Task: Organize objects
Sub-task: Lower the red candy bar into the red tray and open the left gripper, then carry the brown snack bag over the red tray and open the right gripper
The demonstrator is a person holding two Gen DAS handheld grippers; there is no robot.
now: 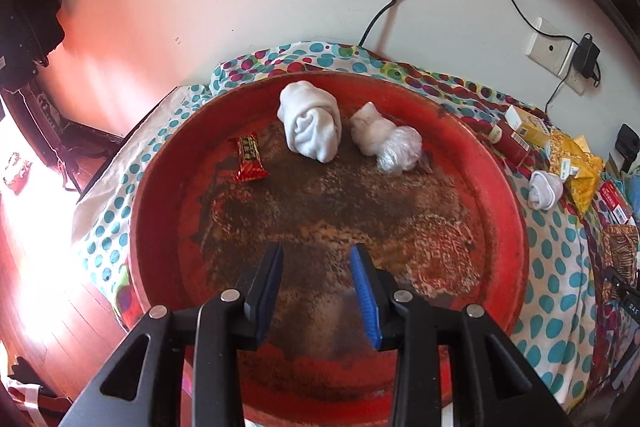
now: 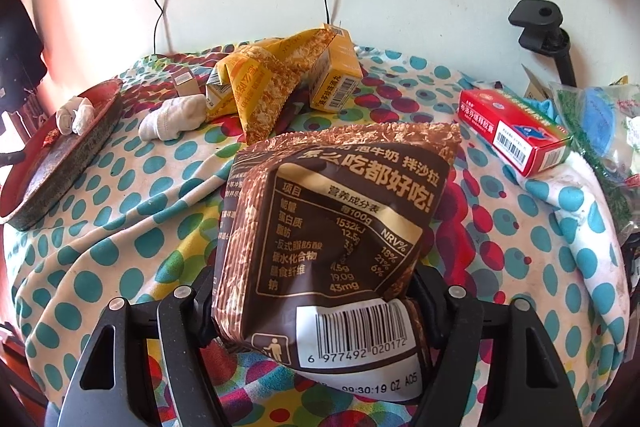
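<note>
My work surface is covered by a polka-dot cloth (image 2: 132,195), white with teal, red and yellow spots, rumpled into folds at the lower left of my right view. At the left edge of that view the round red tray (image 2: 60,163) sits on the cloth. Just right of it lies a rolled white sock (image 2: 174,121), touching a yellow snack bag (image 2: 260,83) at upper centre, with a yellow carton (image 2: 336,75) beside it. A red box (image 2: 516,131) lies at the right. In my left view the tray rim (image 1: 516,211) fills the middle.
</note>
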